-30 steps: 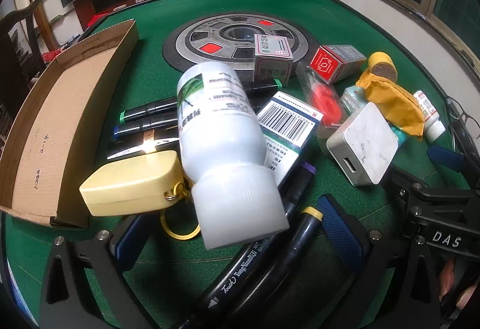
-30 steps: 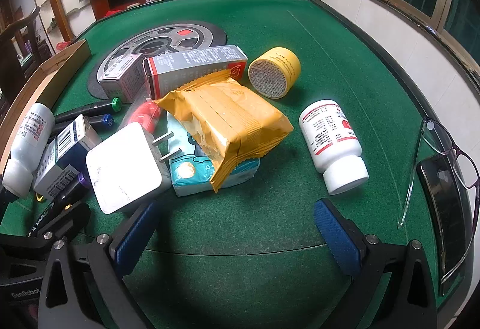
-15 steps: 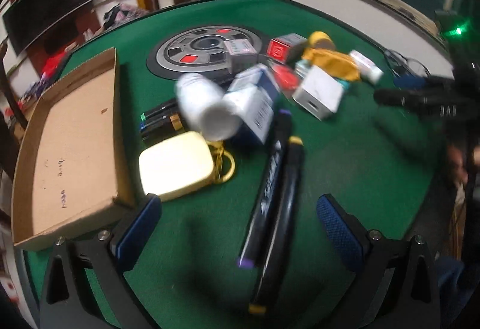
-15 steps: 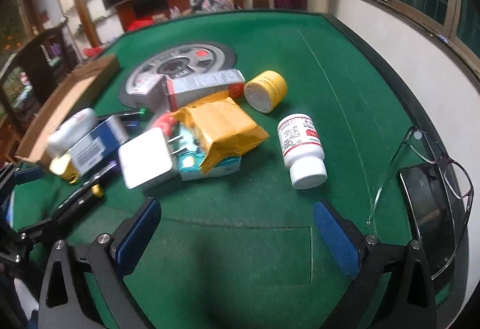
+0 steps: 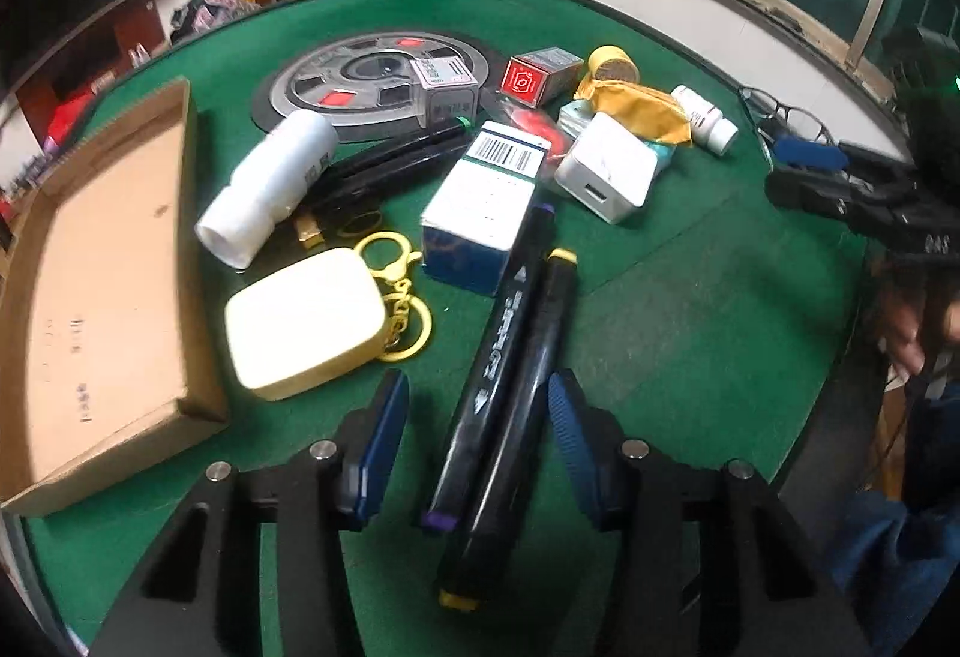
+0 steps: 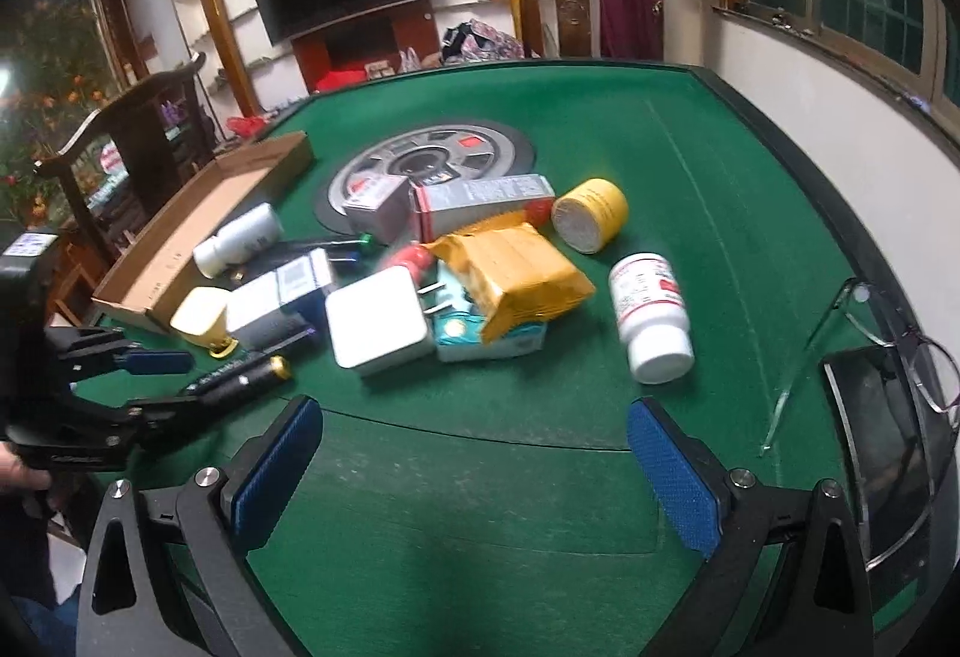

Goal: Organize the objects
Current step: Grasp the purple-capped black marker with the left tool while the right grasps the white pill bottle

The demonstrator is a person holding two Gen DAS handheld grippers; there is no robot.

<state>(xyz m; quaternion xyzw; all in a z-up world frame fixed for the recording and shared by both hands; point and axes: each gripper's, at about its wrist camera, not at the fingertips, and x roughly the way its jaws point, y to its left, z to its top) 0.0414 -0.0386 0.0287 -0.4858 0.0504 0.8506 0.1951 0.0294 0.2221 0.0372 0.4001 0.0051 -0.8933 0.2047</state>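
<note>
Two black markers (image 5: 510, 393) lie side by side on the green table (image 5: 690, 309), between the blue pads of the left gripper (image 5: 477, 444); its jaws are closing, but the pads do not press the markers yet. Just beyond on the left is a pale yellow case (image 5: 306, 321) with a yellow key ring, beside the empty cardboard tray (image 5: 102, 273). Farther on lie a white bottle (image 5: 270, 186) on its side, a blue-white box (image 5: 480, 201) and a white charger (image 5: 606, 171). The right gripper (image 6: 474, 468) hangs over bare felt with jaws wide apart and nothing between them. Beyond it are a yellow packet (image 6: 516, 267), a red-labelled bottle (image 6: 651, 315) and a yellow jar (image 6: 591, 213). Glasses (image 6: 882, 351) rest at the right edge.
</note>
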